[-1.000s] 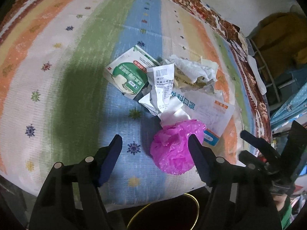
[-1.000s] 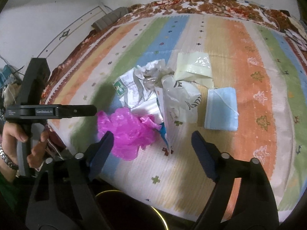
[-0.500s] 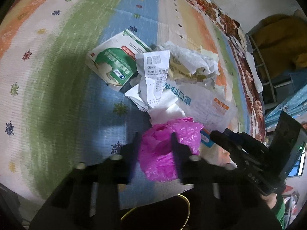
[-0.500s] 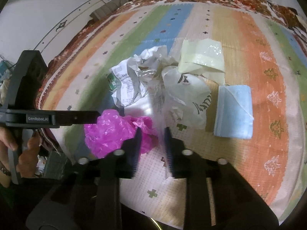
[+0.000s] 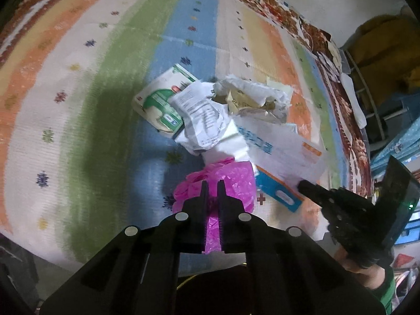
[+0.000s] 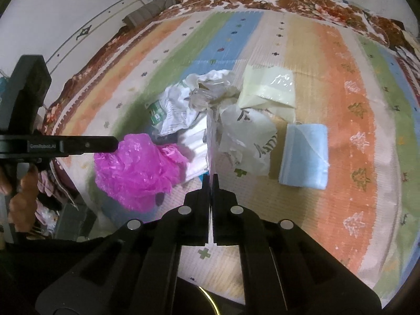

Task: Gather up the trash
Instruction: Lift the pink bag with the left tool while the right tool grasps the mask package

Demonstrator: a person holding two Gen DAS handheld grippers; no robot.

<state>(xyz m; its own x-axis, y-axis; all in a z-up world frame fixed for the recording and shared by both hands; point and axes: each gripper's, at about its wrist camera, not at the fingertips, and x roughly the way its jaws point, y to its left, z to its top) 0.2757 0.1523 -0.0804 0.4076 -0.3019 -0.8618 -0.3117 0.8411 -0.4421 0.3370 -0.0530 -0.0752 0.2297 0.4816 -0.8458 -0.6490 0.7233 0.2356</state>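
**A:** First item?

**B:** Pink plastic bag (image 5: 231, 181), crumpled, at the near edge of the trash pile. The left gripper (image 5: 213, 186) is clamped on it; a strip of pink film shows between the two closed fingers.

**A:** Second item?

**B:** White packet with blue print (image 5: 278, 149), lying flat just beyond the bag in the left view. In the right view it shows edge-on (a thin upright sheet), and the right gripper (image 6: 210, 179) is pinched tight on its near edge.

**A:** Rest of the pile?

**B:** A crumpled receipt (image 5: 199, 115) lying over a green and white carton (image 5: 157, 102); a wad of crumpled paper (image 5: 252, 97) behind them. A white plastic bag with dark lettering (image 6: 249, 139) beside the packet, a pale yellow wrapper (image 6: 267, 89) beyond it, and a light blue face mask (image 6: 304, 155) just to the right, flat.

**A:** Surface?

**B:** Striped woven mat (image 5: 78, 92) in orange, green, blue and cream bands, with a brown floral blanket (image 6: 288, 0) along its far edge.

**A:** Anything below?

**B:** A dark bin with a yellow rim (image 6: 210, 300), partly hidden under the grippers.
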